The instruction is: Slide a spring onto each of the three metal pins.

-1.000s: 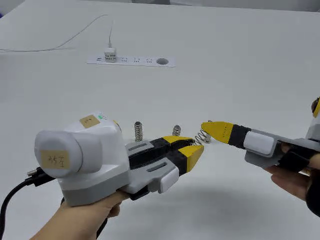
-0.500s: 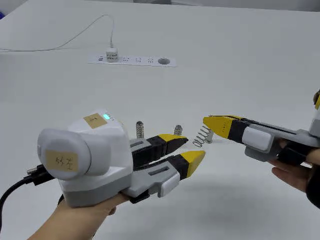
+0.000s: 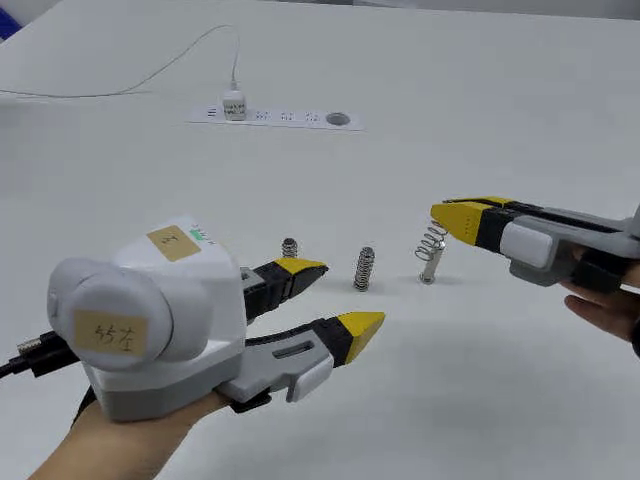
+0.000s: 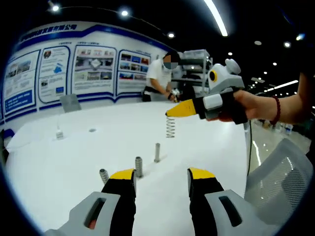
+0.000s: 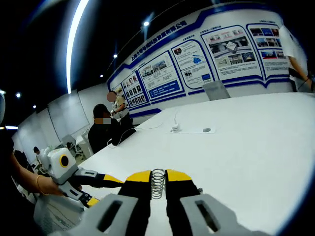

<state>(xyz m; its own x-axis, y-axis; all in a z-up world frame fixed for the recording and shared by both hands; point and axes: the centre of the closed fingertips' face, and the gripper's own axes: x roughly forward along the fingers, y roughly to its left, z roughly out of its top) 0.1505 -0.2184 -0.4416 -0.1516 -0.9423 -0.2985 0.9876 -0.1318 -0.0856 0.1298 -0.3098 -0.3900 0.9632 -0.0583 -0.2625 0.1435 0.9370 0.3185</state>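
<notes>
Left tool (image 3: 345,293) spread wide nearest me, right tool (image 3: 447,216) pinching a spring (image 3: 431,240).
Just past my left tool, the left sprung pin (image 3: 290,247) and middle sprung pin (image 3: 364,268) stand on the white surface (image 3: 480,380). Right of them is the bare pin (image 3: 428,268), with the pinched spring hanging just above it. A power strip (image 3: 285,117) lies far back.

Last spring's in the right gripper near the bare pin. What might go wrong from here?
The right gripper pinches the spring only at its top coil, so it may swing and miss the bare pin. A sideways snag might also tip that pin, or flick the spring free.
</notes>
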